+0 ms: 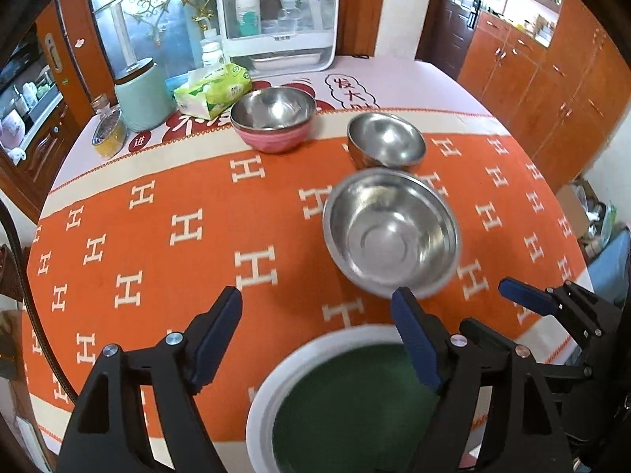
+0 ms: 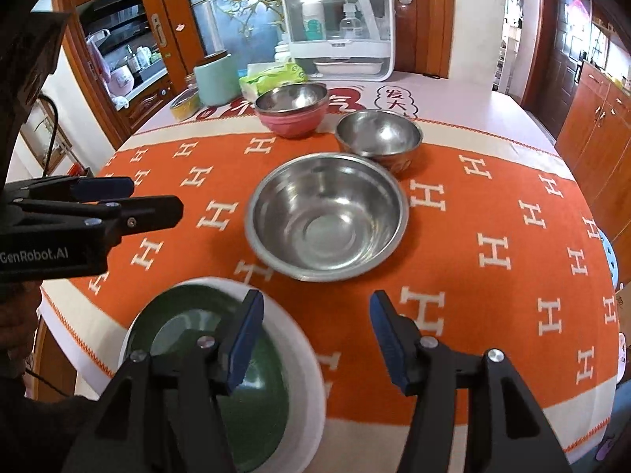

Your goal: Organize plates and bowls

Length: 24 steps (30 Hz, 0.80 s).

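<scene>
Left wrist view shows the left gripper (image 1: 315, 311) with jaws wide apart and nothing between them. At the bottom middle sits the green plate with a white rim (image 1: 276, 370). Above it stand the big shiny steel bowl (image 1: 390, 232), the small steel bowl (image 1: 386, 140) and the pink steel-lined bowl (image 1: 274, 118) on the orange surface (image 1: 157, 236). The right gripper (image 2: 315, 315) is apart and empty too. Both seem between grabs; next, one probably needs to close on a bowl rim for stacking.
</scene>
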Tool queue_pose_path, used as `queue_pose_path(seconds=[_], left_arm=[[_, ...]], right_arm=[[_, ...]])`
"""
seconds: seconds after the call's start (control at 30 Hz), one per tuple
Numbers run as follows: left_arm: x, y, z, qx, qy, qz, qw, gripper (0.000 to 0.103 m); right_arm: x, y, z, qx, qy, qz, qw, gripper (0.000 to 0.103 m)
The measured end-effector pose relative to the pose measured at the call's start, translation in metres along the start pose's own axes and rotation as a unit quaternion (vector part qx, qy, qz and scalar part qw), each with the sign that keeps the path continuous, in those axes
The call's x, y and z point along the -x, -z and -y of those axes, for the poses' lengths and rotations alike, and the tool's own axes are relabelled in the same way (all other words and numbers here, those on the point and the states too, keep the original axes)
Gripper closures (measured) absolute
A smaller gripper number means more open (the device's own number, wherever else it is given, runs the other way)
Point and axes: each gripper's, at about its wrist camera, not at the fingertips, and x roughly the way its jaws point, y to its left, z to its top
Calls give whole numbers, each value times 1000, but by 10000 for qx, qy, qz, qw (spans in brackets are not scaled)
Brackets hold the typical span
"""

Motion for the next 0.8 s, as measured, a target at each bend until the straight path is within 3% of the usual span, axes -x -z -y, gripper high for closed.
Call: queue_pose_path(seconds=[0.43,0.8], left_arm=[[-53,-28,3,253,-10,-274,9993,26],[-108,-43,12,264,201,-811,9962,26]], right_arm=[[-41,-22,39,-510,-119,-235,9984,47],[-79,-32,55,-719,-472,-490,9951,46]])
